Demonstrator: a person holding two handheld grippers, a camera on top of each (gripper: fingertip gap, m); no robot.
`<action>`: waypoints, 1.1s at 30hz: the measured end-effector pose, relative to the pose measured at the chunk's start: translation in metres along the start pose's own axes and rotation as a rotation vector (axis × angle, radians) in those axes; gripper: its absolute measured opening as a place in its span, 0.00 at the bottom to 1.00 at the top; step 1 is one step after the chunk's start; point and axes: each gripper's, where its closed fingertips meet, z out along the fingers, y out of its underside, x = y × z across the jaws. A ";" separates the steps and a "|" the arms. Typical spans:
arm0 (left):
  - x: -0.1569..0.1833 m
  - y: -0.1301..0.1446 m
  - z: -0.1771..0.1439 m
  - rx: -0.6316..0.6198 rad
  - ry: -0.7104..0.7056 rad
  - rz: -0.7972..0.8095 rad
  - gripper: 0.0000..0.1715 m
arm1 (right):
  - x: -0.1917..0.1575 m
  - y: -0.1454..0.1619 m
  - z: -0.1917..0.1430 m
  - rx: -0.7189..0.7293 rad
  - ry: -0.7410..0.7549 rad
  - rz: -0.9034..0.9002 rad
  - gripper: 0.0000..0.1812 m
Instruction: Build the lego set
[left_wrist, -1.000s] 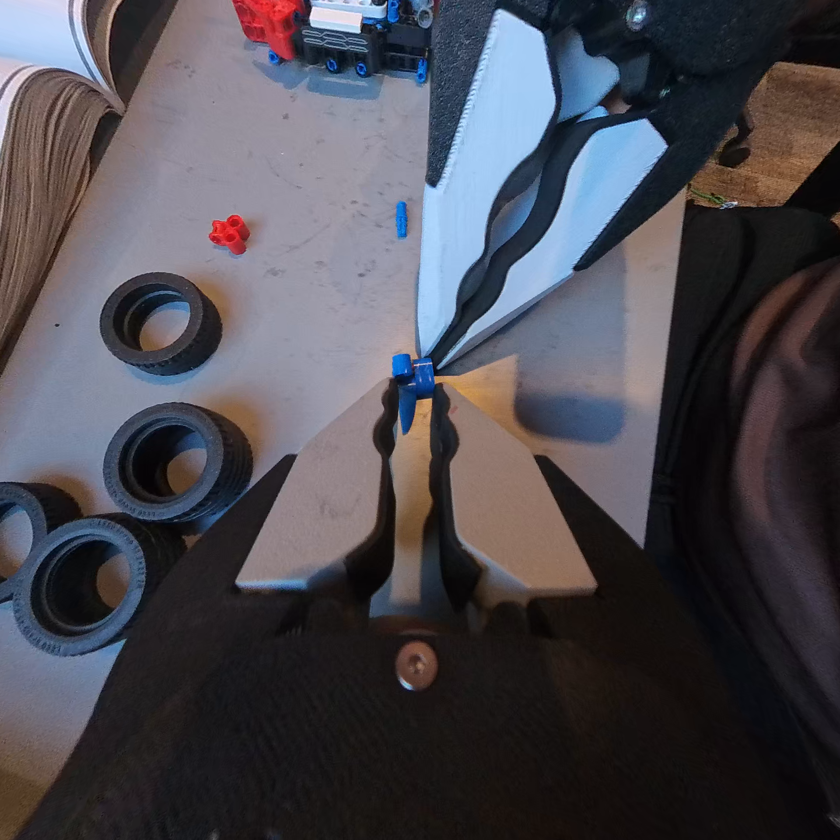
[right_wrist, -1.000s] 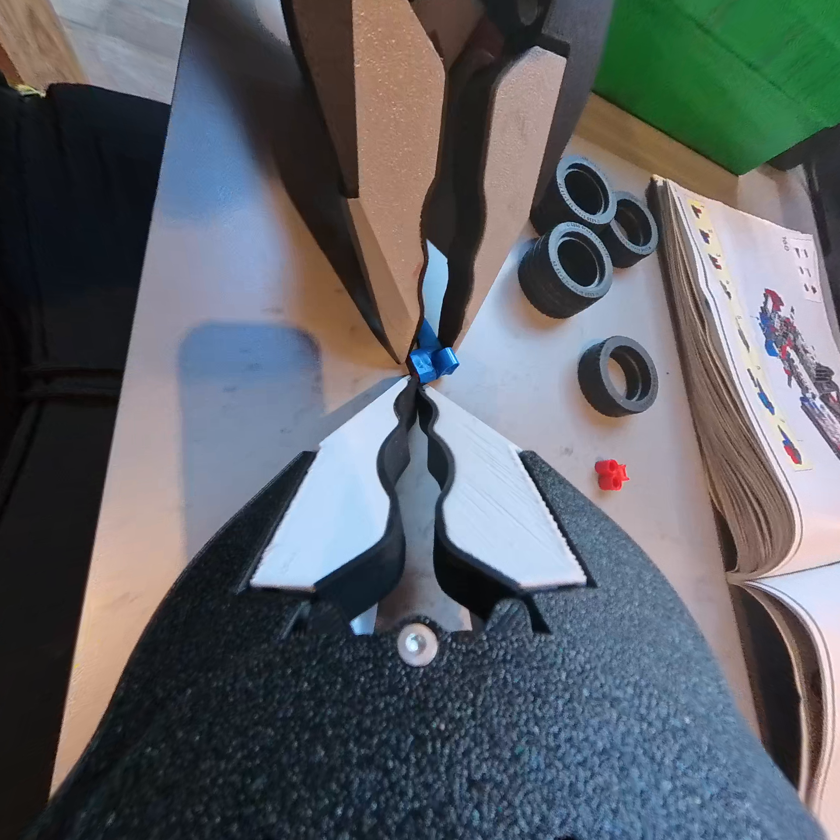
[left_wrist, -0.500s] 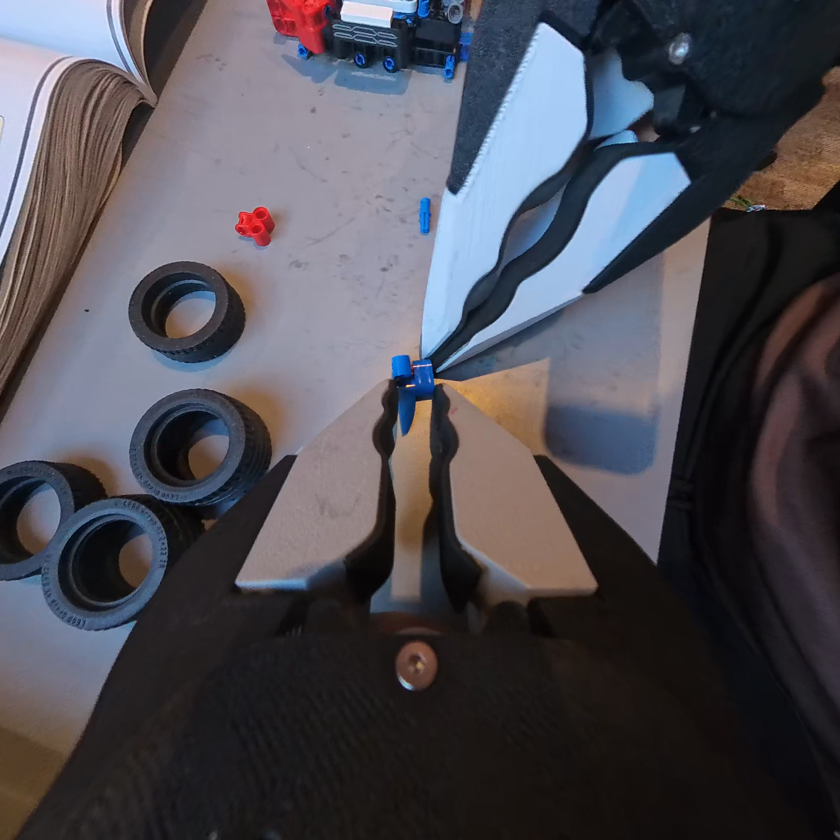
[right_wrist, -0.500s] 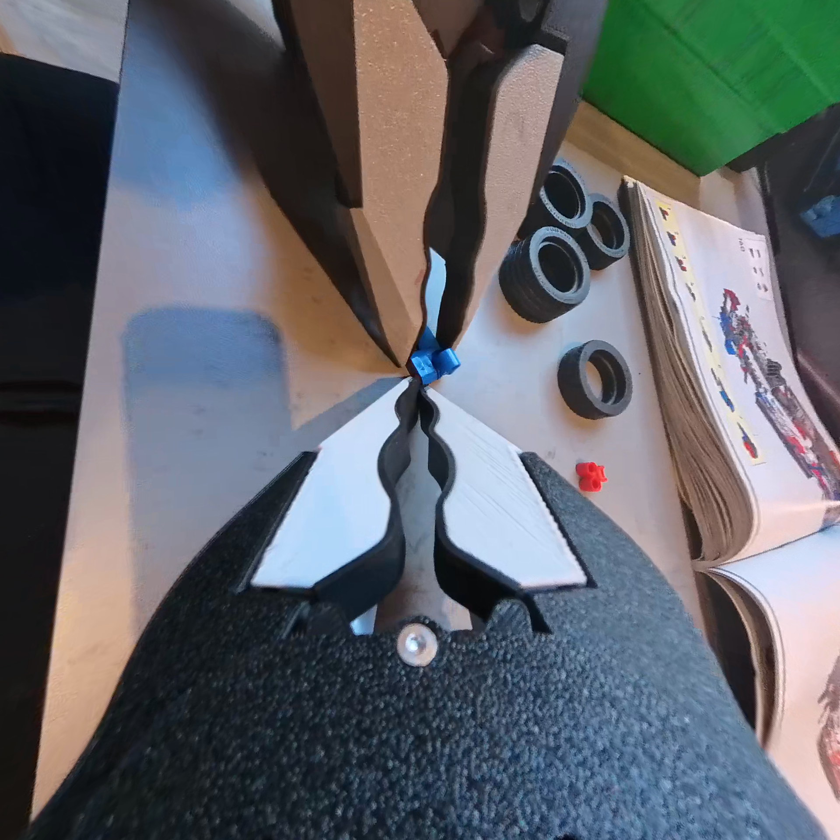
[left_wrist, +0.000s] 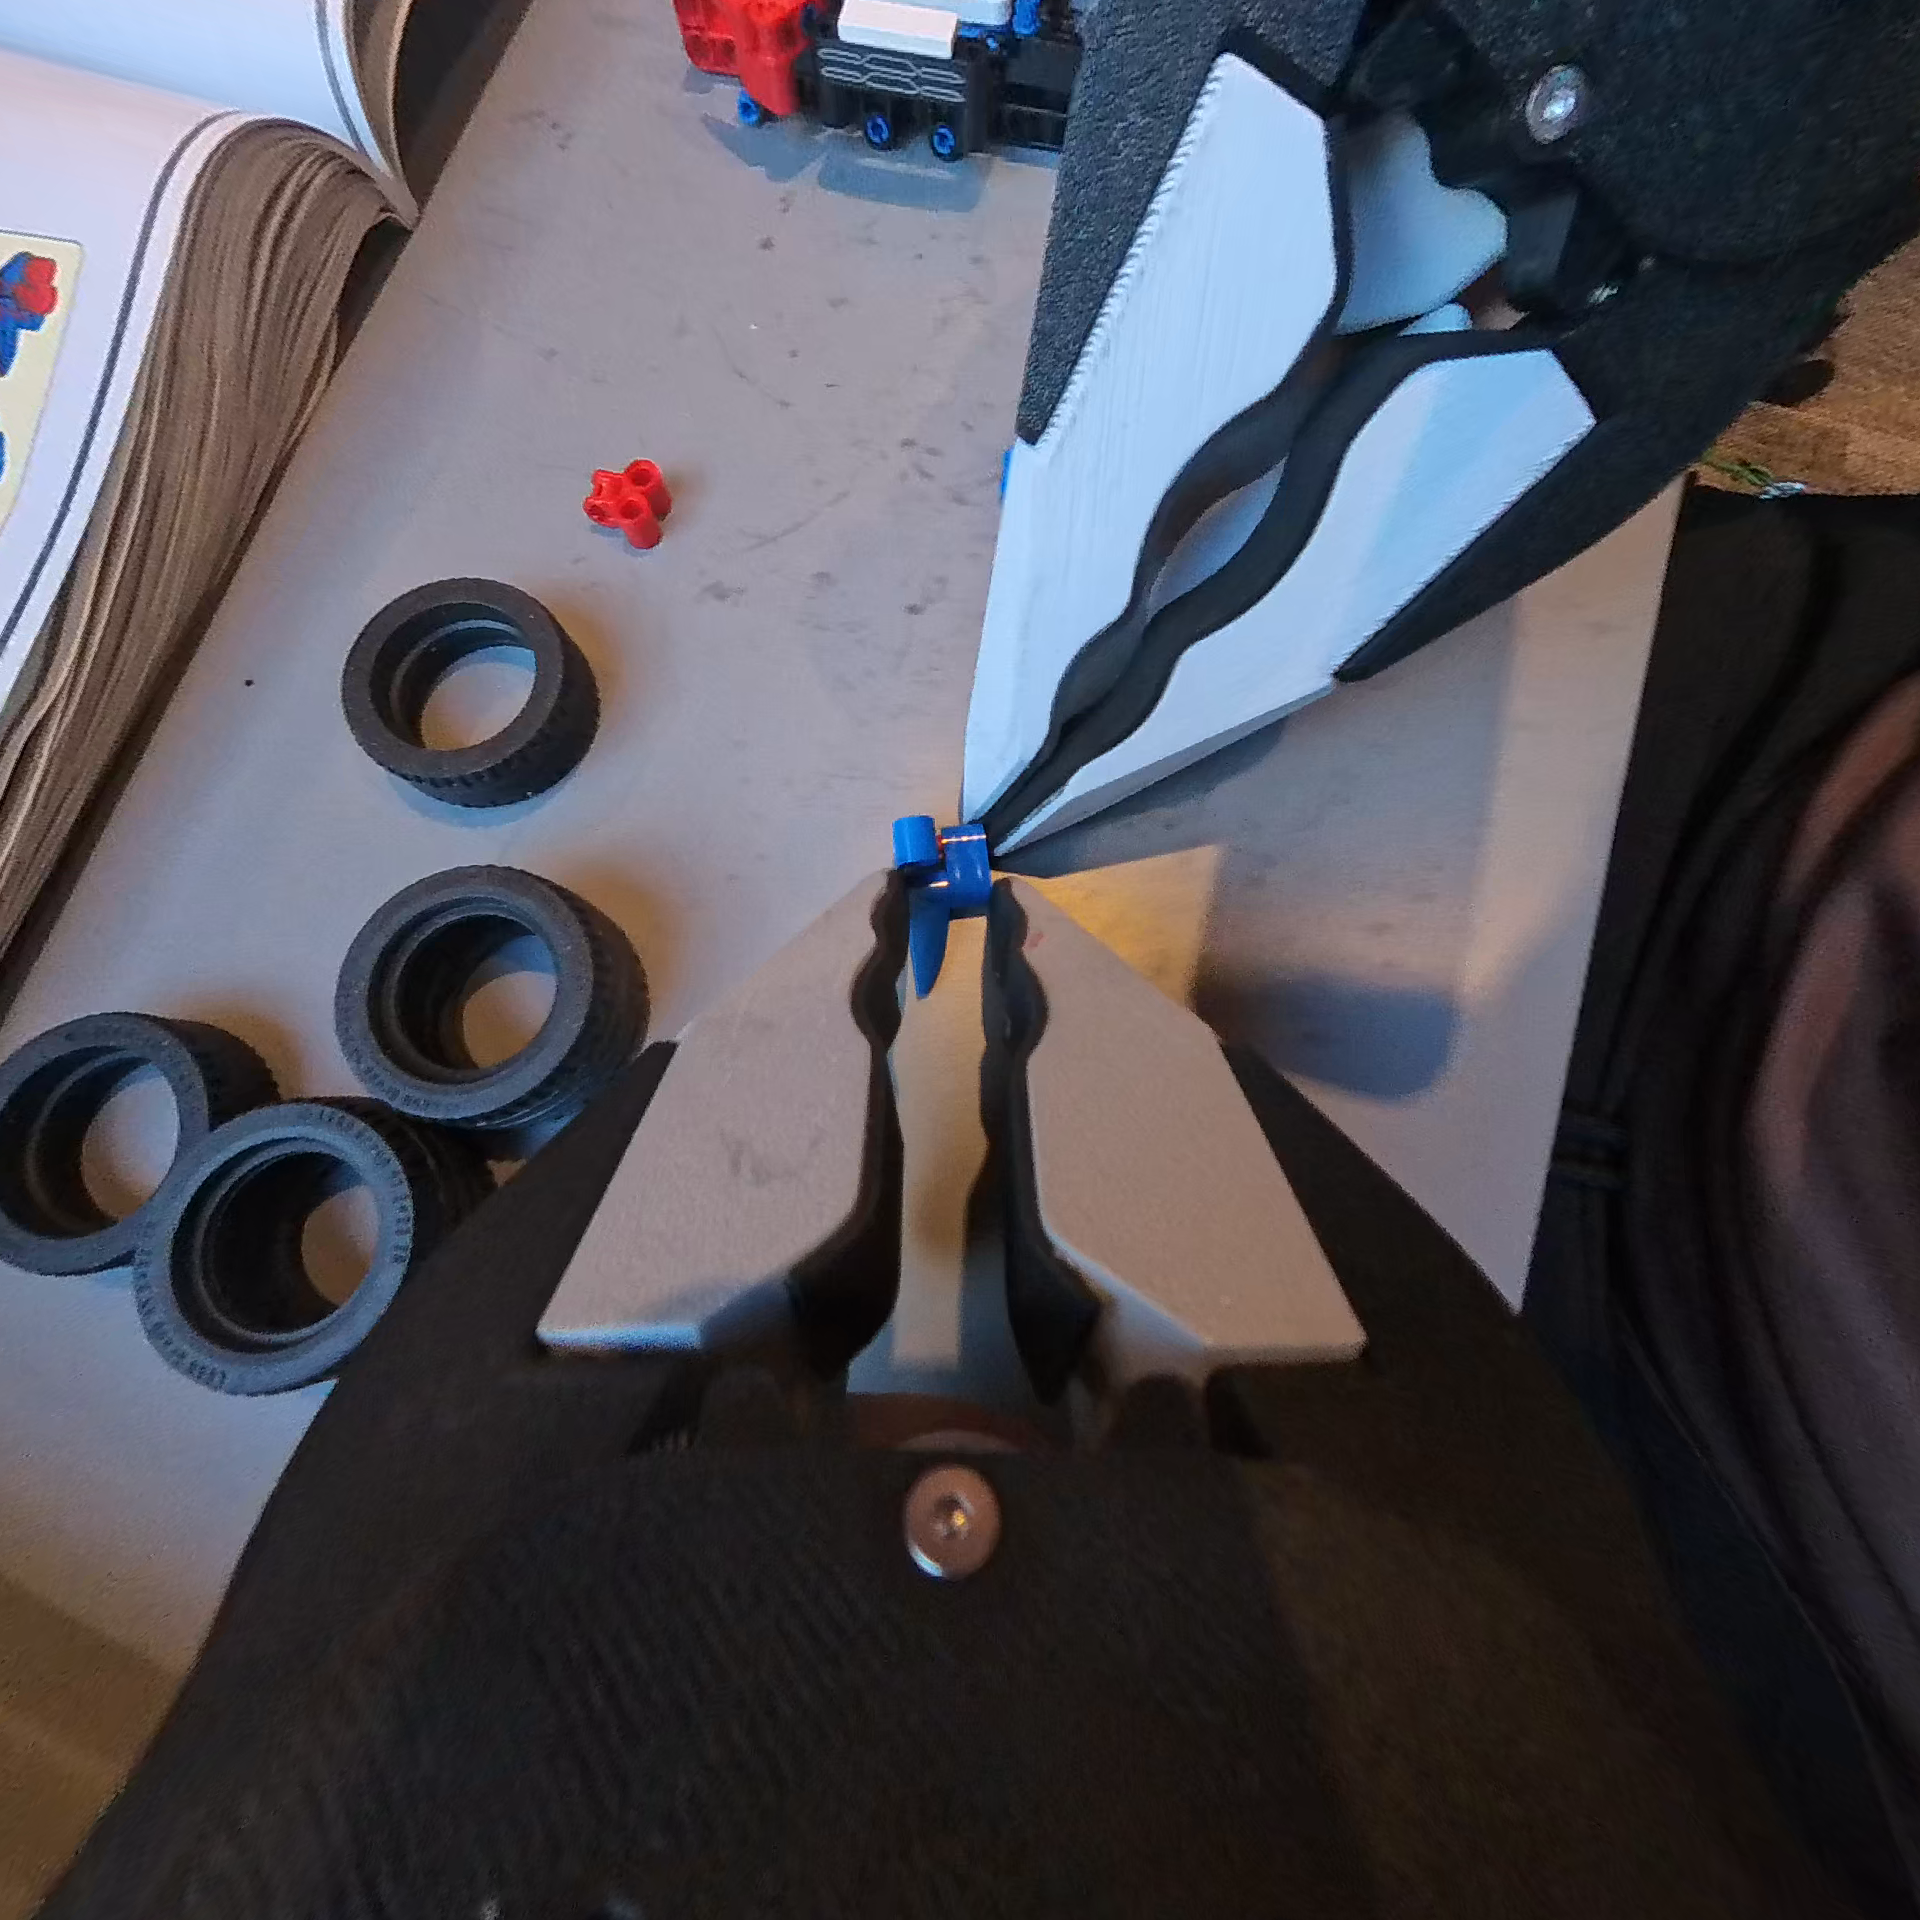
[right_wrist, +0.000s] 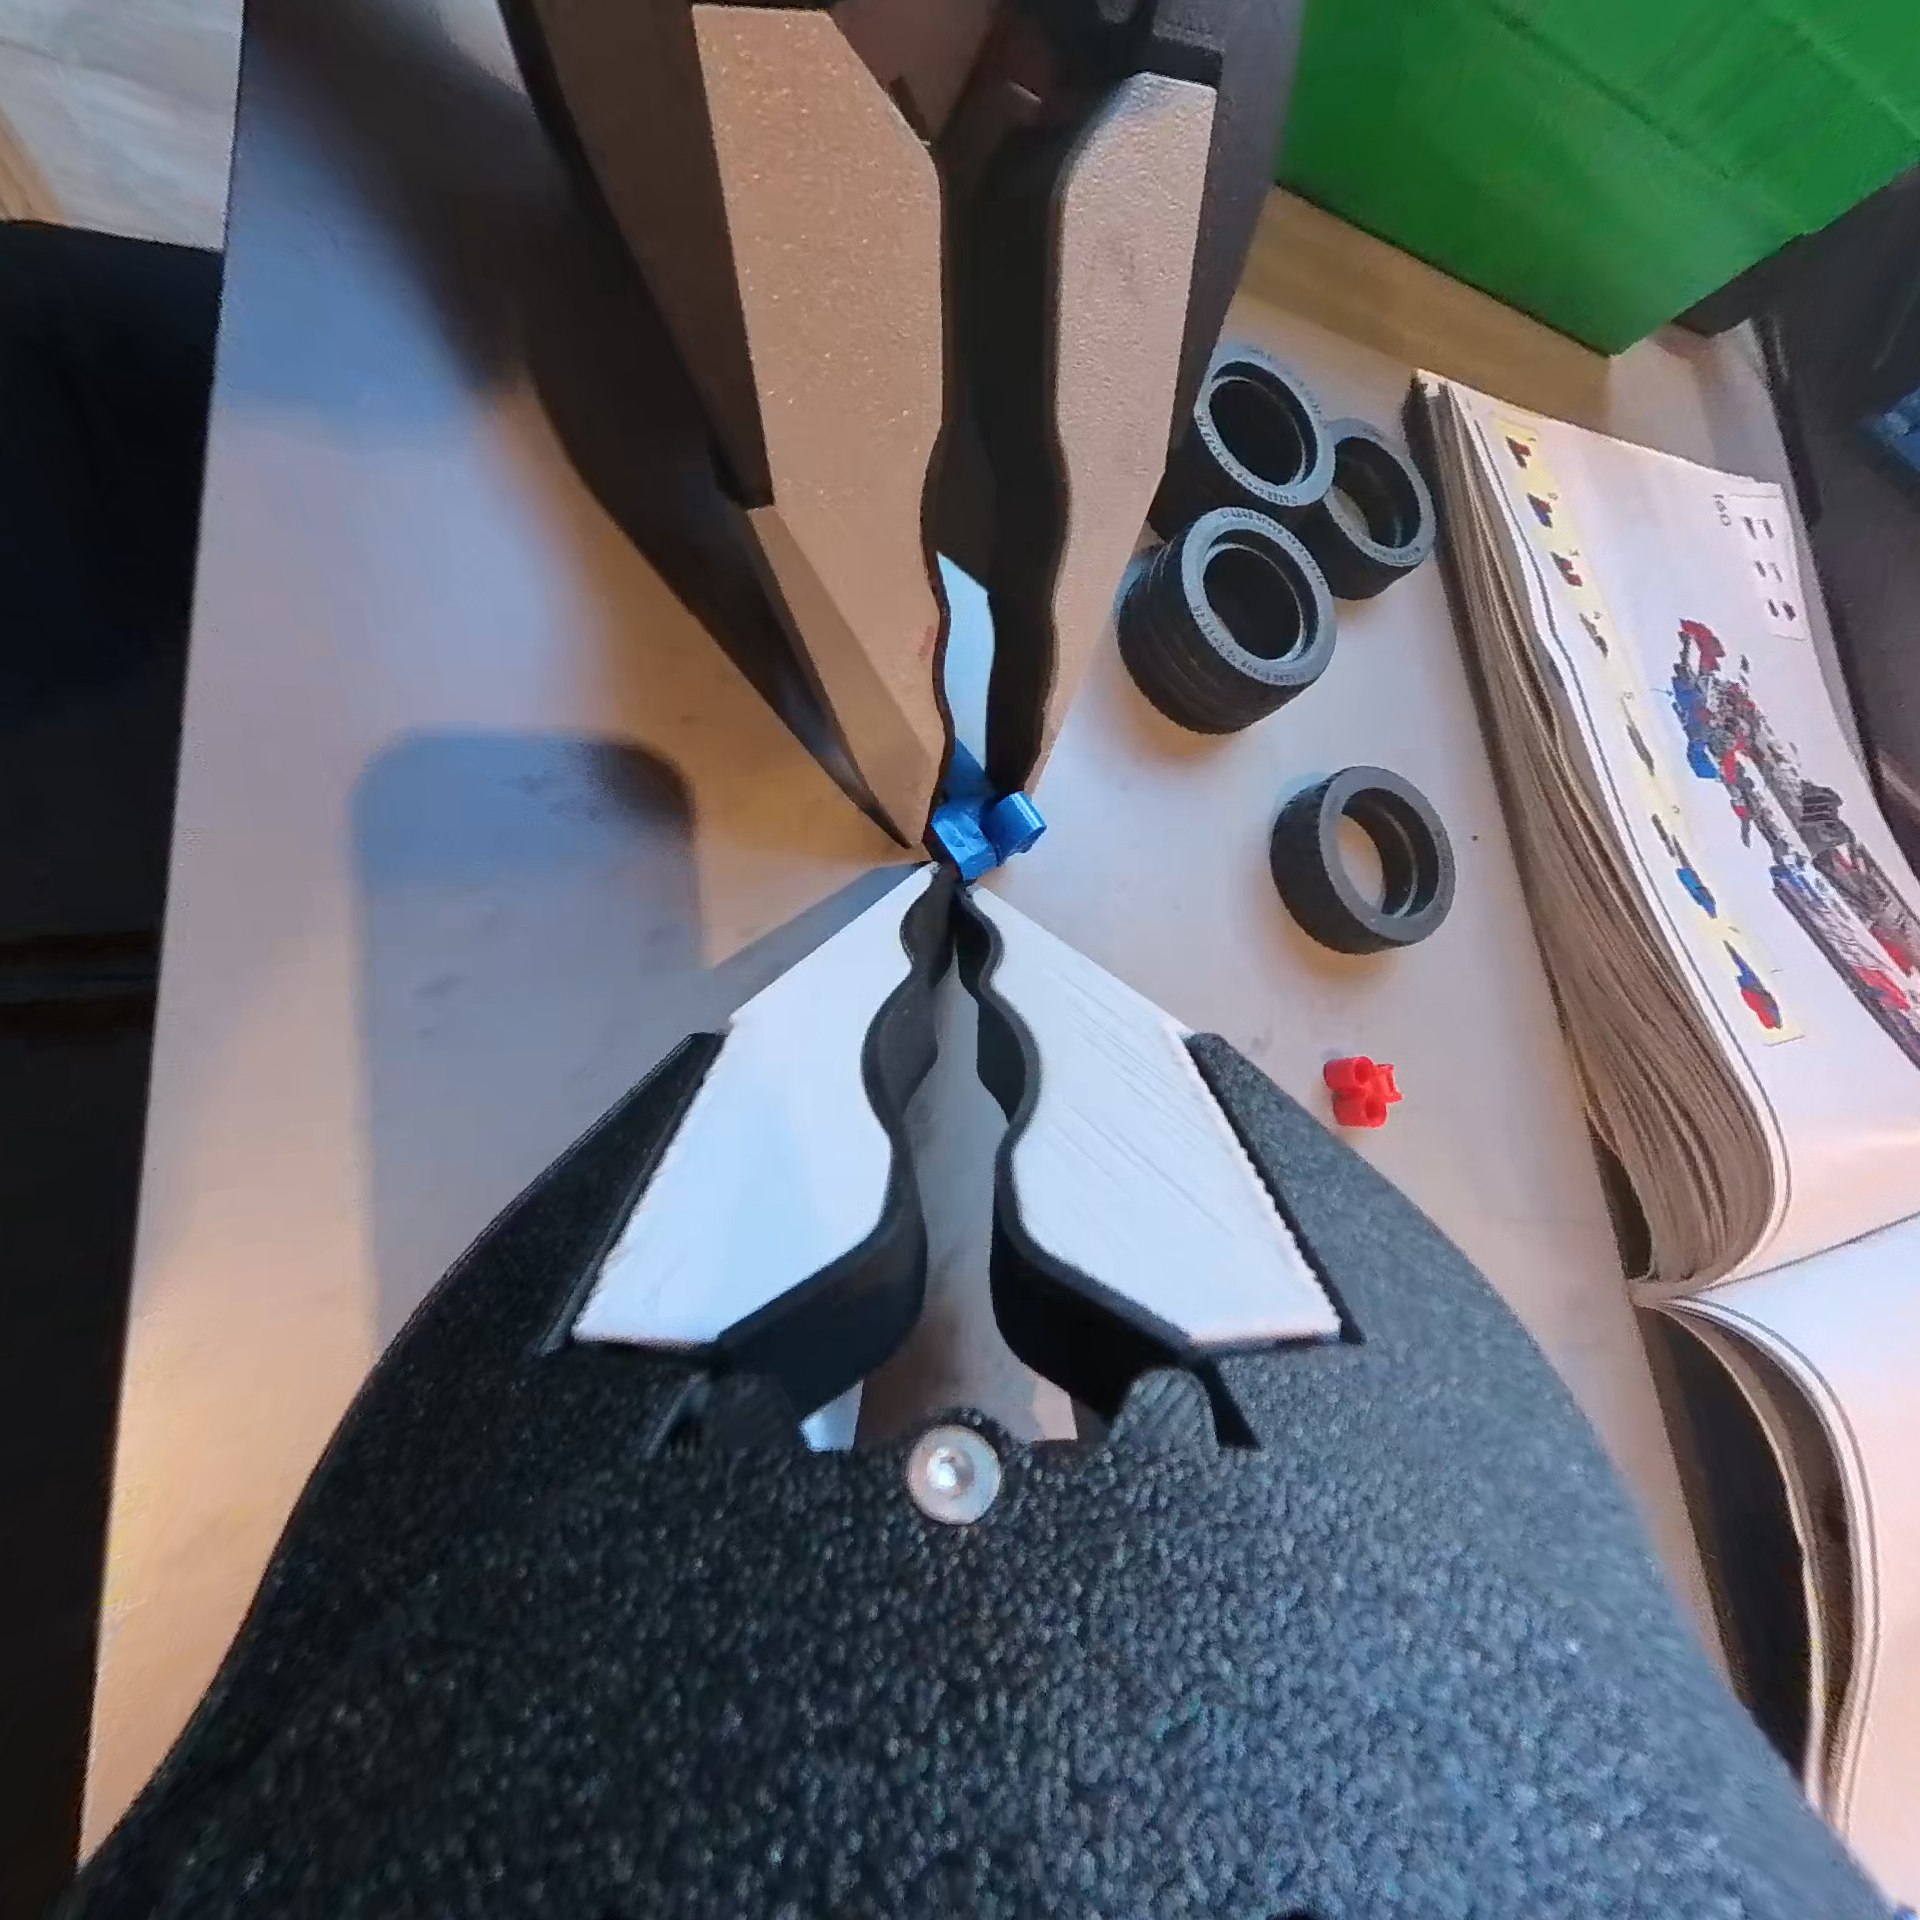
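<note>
A small blue lego piece (left_wrist: 940, 862) with a pin stub on one side sits between the tips of my left gripper (left_wrist: 940, 896), which is shut on it above the grey table (left_wrist: 727, 312). My right gripper (left_wrist: 987, 840), with white fingers (left_wrist: 1164, 436), comes in from the upper right. It is shut, and its tips touch the blue piece's other end. In the right wrist view the right gripper (right_wrist: 951, 883) meets the blue piece (right_wrist: 982, 831) from below. The left gripper (right_wrist: 977, 784) comes down from above.
Several black tyres (left_wrist: 468, 691) (right_wrist: 1361, 857) and a red connector (left_wrist: 627, 502) (right_wrist: 1361, 1089) lie on the table. An open instruction booklet (right_wrist: 1683, 790) lies beside them. A partly built model (left_wrist: 894, 62) stands at the far edge. A green box (right_wrist: 1579, 135) is behind, dark clothing (left_wrist: 1787, 1039) beside the table. My two grippers' fingertips are within a few centimetres of each other. Left tips and right tips are each some 10 cm from the red connector (right_wrist: 1361, 1089). It is also in sight in the left wrist view (left_wrist: 634, 504).
Both grippers stay joined at the blue piece. The pair has drifted a little over the table, so the tyres and red connector sit slightly differently in view. Neither grip has changed.
</note>
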 end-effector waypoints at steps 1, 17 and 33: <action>-0.001 0.000 0.000 0.000 -0.007 0.002 0.08 | 0.001 0.000 0.001 0.000 0.000 0.007 0.00; 0.002 -0.005 0.005 0.019 0.059 0.022 0.08 | 0.000 0.007 -0.007 0.001 -0.074 0.159 0.00; -0.002 0.002 -0.005 -0.023 -0.012 0.036 0.28 | 0.013 0.013 -0.026 0.049 0.052 0.208 0.13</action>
